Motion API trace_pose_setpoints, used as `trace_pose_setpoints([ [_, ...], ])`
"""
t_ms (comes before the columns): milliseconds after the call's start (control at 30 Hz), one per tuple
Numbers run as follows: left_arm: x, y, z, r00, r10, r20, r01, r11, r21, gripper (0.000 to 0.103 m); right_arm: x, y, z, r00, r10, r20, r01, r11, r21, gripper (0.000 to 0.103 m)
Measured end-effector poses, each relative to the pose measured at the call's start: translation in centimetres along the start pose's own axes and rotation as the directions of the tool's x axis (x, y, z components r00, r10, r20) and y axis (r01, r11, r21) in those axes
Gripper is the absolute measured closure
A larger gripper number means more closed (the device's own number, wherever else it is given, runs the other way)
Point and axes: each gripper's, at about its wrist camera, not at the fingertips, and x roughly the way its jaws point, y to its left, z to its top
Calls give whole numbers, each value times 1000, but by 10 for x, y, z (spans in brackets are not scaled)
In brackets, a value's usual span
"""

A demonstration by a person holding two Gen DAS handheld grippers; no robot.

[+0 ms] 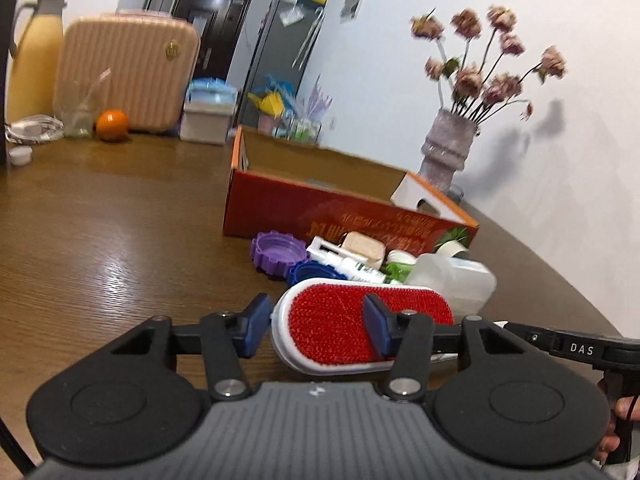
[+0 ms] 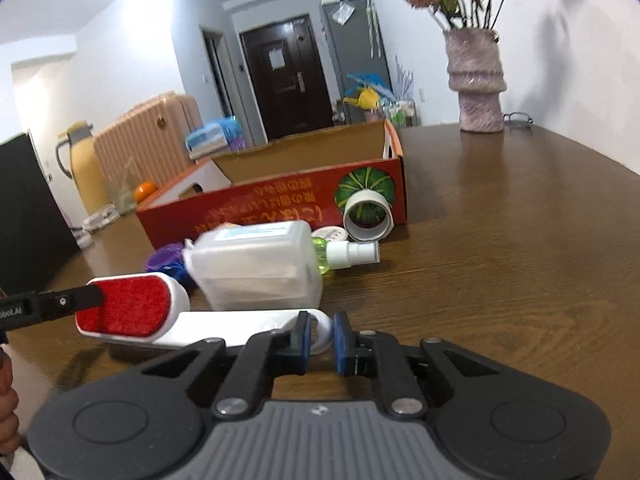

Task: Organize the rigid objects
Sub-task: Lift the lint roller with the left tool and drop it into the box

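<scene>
Your right tool [image 2: 320, 336] is clamped on the brush [image 2: 168, 320] handle tip; your left tool [image 1: 316, 324] grips its red head. The brush lies lengthwise between them, near the box [image 2: 280, 204], over the table [image 2: 500, 260].

A white lint brush [image 2: 132, 312] with a red pad lies flat before the orange box [image 2: 280, 196], among bottles and caps.

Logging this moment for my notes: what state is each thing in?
Lint brush: lying flat, red pad up, gripped at both ends.
Left claw: closed across the brush head.
Right claw: shut on the handle loop.
Red box: open-topped.
Spray bottle: on its side.
</scene>
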Motion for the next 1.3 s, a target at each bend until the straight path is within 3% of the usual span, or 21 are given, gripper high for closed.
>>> trace_pose_setpoints([
  [333,-56,-19,11,994,-36,107,35,999,13,53,-68,16,-8,989,-1,149,-3,1000,24,91],
  [467,-50,-25,34,992,-47,116,47,999,7,55,-73,15,12,981,-9,194,2,999,37,90],
  [667,-16,-32,90,984,-43,170,37,999,37,55,-49,8,65,976,8,219,-14,1000,26,90],
  [867,51,-20,142,992,-17,123,15,1000,15,57,14,-10,132,982,42,182,-57,995,78,88],
  [967,93,-9,157,998,9,59,-8,1000,-14,57,53,-17,154,990,37,136,-49,995,90,88],
  [1100,139,17,161,998,49,-46,-53,995,-88,57,104,-25,169,997,55,45,-60,992,111,88],
  [1300,174,31,152,983,99,-157,-108,993,-51,58,151,-30,175,994,72,-78,-66,994,84,88],
])
